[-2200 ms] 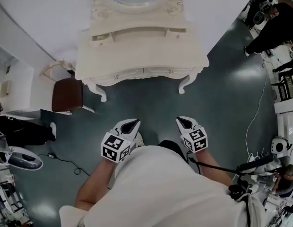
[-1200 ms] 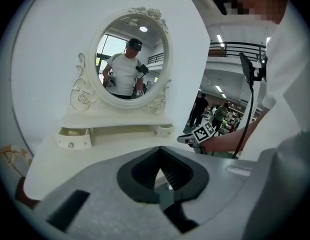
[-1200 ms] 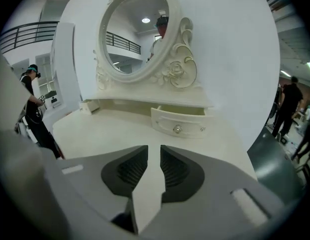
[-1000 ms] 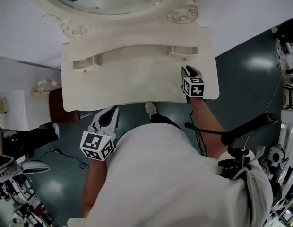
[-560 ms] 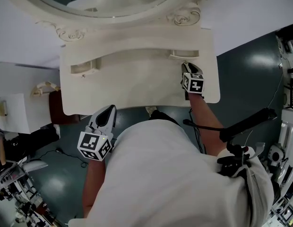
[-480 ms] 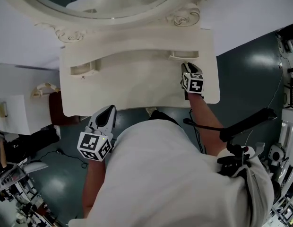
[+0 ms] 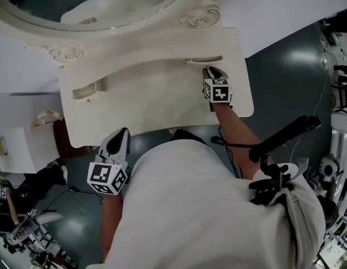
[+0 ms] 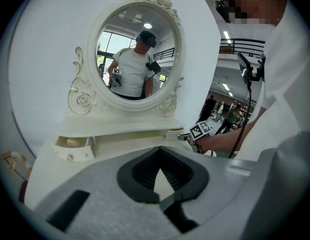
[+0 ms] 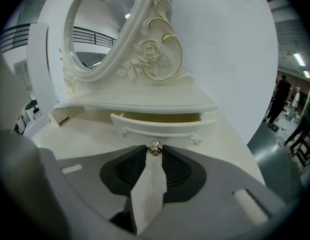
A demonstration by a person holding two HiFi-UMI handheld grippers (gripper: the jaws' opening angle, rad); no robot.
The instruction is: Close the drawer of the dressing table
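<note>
Now two drawers (image 7: 87,88) (image 7: 205,60) open, one mirror (image 8: 137,54); right claw (image 7: 208,70) closing round knob (image 9: 154,148).

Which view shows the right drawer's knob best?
The right gripper view: the knob sits close between the right hand-held gripper's closing jaws. In the head view that gripper hides it; the left gripper view shows the drawer far off, knob indistinct.

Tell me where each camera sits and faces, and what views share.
Head view: on the person's head, steeply down onto the dressing table; torso, left gripper, right gripper show.
Left gripper view: riding the left gripper, facing the mirror; its shut, empty jaws show.
Right gripper view: riding the right gripper, facing the right drawer; its closing jaws flank the knob.
Shared: head and left gripper views both show the right gripper.
</note>
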